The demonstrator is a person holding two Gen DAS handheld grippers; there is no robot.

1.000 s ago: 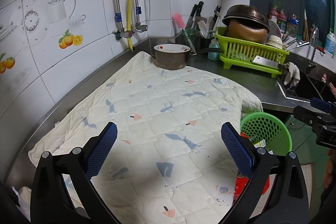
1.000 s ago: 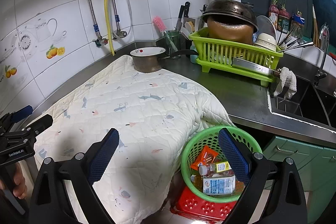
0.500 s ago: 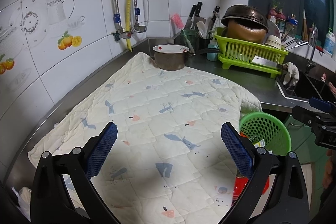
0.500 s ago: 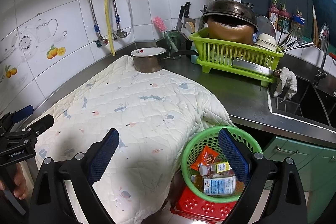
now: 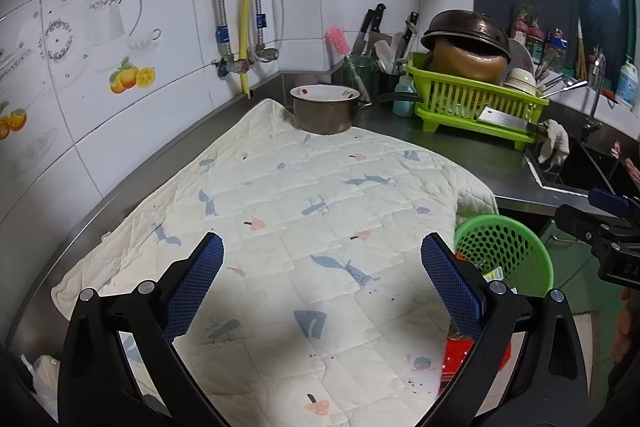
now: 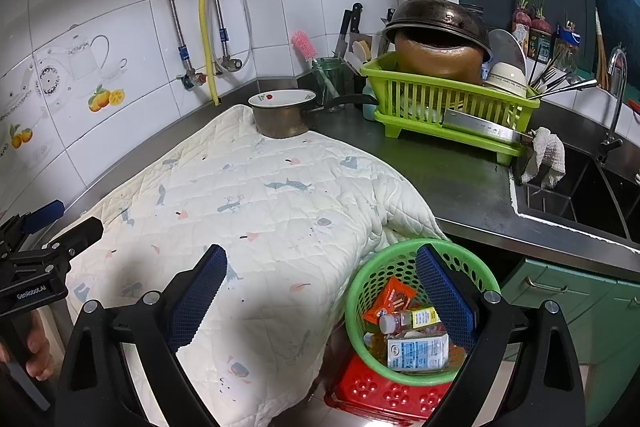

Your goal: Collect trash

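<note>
A green mesh basket (image 6: 360, 291) stands on a red stool (image 6: 380, 393) below the counter's front edge; it also shows in the left wrist view (image 5: 516, 247). It holds an orange wrapper (image 6: 390, 301), a small bottle (image 6: 408, 319) and a white and blue carton (image 6: 416, 351). My right gripper (image 6: 320, 289) is open and empty, above the quilt's edge and the basket. My left gripper (image 5: 322, 277) is open and empty over the quilted cloth (image 5: 304, 203), which lies bare.
A pot (image 5: 324, 109) sits on the cloth's far corner. A lime dish rack (image 6: 444, 107) with pans and bowls stands at the back right, by a knife block and a brush jar (image 6: 332, 83). The sink (image 6: 580, 187) lies to the right. Green cabinets (image 6: 568, 311) are below.
</note>
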